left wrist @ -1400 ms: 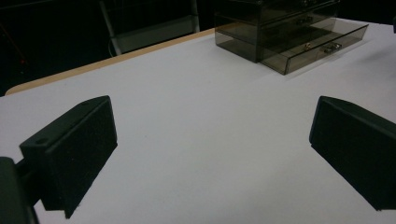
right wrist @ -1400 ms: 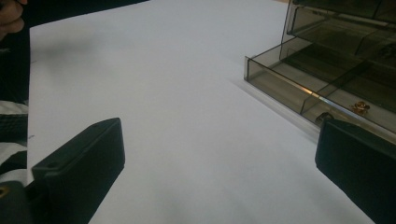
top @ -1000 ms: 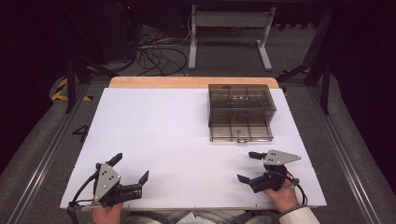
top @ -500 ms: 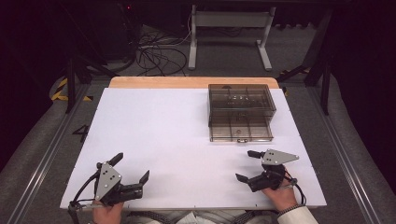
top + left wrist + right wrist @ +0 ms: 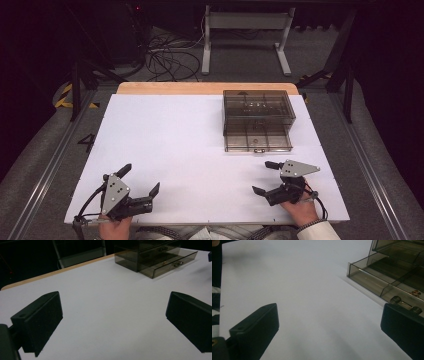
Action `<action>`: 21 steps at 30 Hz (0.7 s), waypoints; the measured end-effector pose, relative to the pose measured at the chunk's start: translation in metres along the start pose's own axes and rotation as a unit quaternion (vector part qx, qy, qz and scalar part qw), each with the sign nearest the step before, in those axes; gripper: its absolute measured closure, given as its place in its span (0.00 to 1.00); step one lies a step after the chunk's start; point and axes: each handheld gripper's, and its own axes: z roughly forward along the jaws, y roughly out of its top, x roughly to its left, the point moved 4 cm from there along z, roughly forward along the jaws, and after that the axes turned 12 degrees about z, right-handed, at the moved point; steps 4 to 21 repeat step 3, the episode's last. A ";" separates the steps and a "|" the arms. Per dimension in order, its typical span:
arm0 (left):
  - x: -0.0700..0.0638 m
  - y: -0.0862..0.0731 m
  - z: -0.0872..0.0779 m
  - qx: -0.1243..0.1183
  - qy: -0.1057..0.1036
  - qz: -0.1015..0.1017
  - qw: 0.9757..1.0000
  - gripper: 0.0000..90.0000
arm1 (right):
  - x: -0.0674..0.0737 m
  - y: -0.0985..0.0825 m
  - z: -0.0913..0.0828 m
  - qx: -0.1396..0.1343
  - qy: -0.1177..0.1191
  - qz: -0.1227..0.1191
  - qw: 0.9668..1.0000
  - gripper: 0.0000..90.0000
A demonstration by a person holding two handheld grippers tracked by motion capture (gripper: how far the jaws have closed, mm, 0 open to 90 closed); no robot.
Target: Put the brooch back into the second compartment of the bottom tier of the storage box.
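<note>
L gripper (image 5: 141,180): near front-left edge of table, held in person's hand at bottom of high view; jaws spread wide, nothing betw them; grey 3-corner plate on top, cable trailing off to its left.
L gripper view: both black jaws far apart at L and R edges, bare white surface betw them; drawer box far off at upper R.
R gripper (image 5: 262,177): front-right of table, in hand (image 5: 299,210), light sleeve cuff at btm edge; jaws wide apart, holding nothing; pointing left/fwd, grey plate on top.
R gripper view: jaws wide, white surface betw; pulled-out drawer just past the R jaw, knobs of handle right above that jaw's top edge; not touching as far as can tell.
drawer box (image 5: 257,120): smoky see-thru plastic, 2 levels, back-right part of table, upright, front faces the person. Well apart from L gripper, nearer R gripper but not touching.
lower drawer (image 5: 258,141): pulled out toward front, sticks out past upper one; dividers inside make compartments.
drawer handle (image 5: 258,150): small, at middle of lower drawer front.
small gold item (image 5: 416,292): inside open drawer, compartment near handle; too small to ID.
table (image 5: 165,145): white sheet over top, wood strip showing along far edge.
bkgd: dark floor, cables (image 5: 165,55), grey metal stand (image 5: 245,37) behind table.
</note>
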 end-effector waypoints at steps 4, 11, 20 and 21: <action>0.001 0.000 0.000 0.000 0.000 0.000 1.000 0.02 | 0.000 0.000 0.000 -0.001 0.001 0.000 1.000 0.03; 0.001 0.000 0.000 0.000 0.000 0.000 1.000 0.02 | 0.000 0.000 0.000 -0.001 0.001 0.000 1.000 0.03; 0.001 0.000 0.000 0.000 0.000 0.000 1.000 0.02 | 0.000 0.000 0.000 -0.001 0.001 0.000 1.000 0.03; 0.001 0.000 0.000 0.000 0.000 0.000 1.000 0.02 | 0.000 0.000 0.000 -0.001 0.001 0.000 1.000 0.03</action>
